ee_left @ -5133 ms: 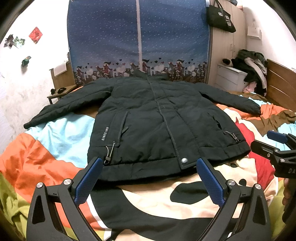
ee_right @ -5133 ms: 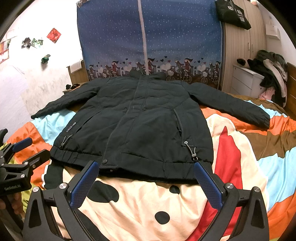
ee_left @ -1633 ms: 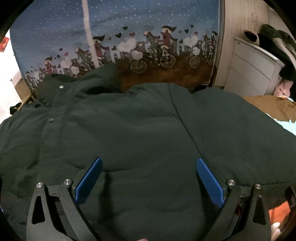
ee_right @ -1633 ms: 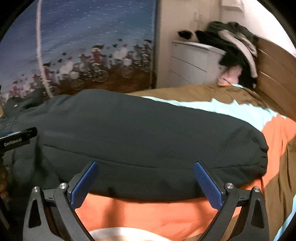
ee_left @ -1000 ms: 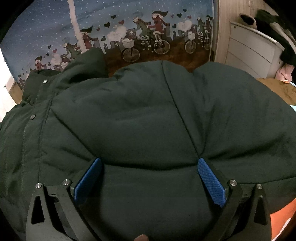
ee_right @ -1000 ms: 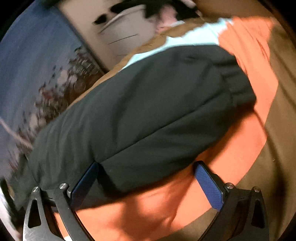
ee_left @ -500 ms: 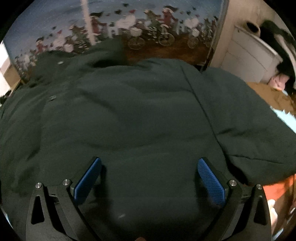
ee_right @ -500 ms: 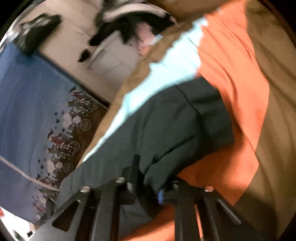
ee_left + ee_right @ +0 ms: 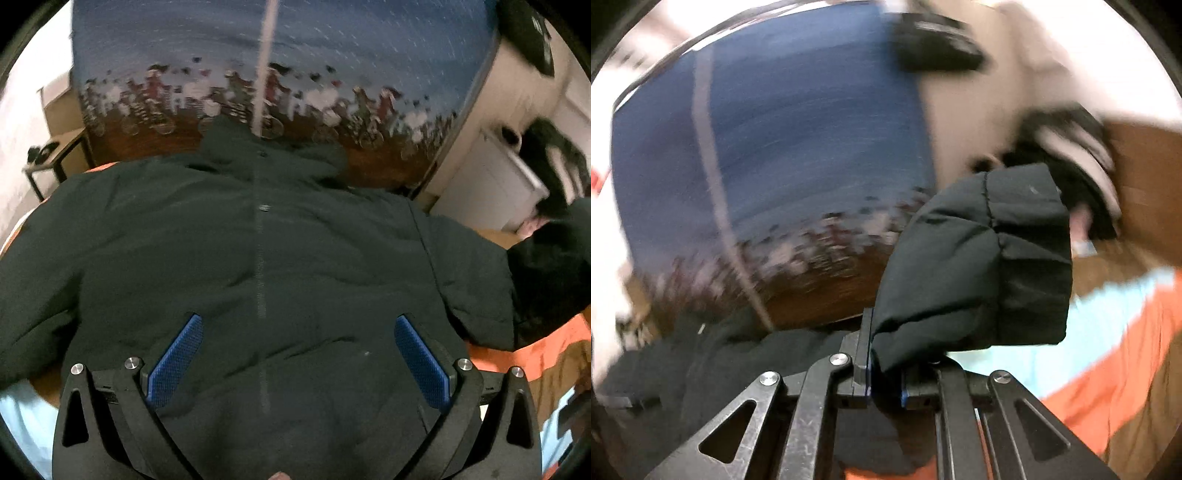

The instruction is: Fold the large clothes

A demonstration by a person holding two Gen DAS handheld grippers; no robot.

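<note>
A large dark green padded jacket (image 9: pixel 258 258) lies front up on the patterned bedspread (image 9: pixel 546 354), collar toward the far curtain. My left gripper (image 9: pixel 295 354) hovers open over the jacket's chest, its blue pads (image 9: pixel 177 354) wide apart with only fabric below them. In the right wrist view my right gripper (image 9: pixel 884 380) is shut on the jacket's right sleeve (image 9: pixel 979 266), and the cuff end stands up above the jaws, lifted off the bed. That raised sleeve (image 9: pixel 546 266) shows as a dark mass at the right edge of the left wrist view.
A blue curtain (image 9: pixel 295 55) with a bicycle print hangs behind the bed. A white dresser (image 9: pixel 491 184) with piled clothes stands at the right, by a wooden headboard (image 9: pixel 1145 184). A small side table (image 9: pixel 51 158) sits at the far left.
My right gripper closed on the sleeve near the cuff, rolled and lifted it off the bedspread. My left gripper pulled back and rose from the right shoulder, so the whole upper jacket now shows.
</note>
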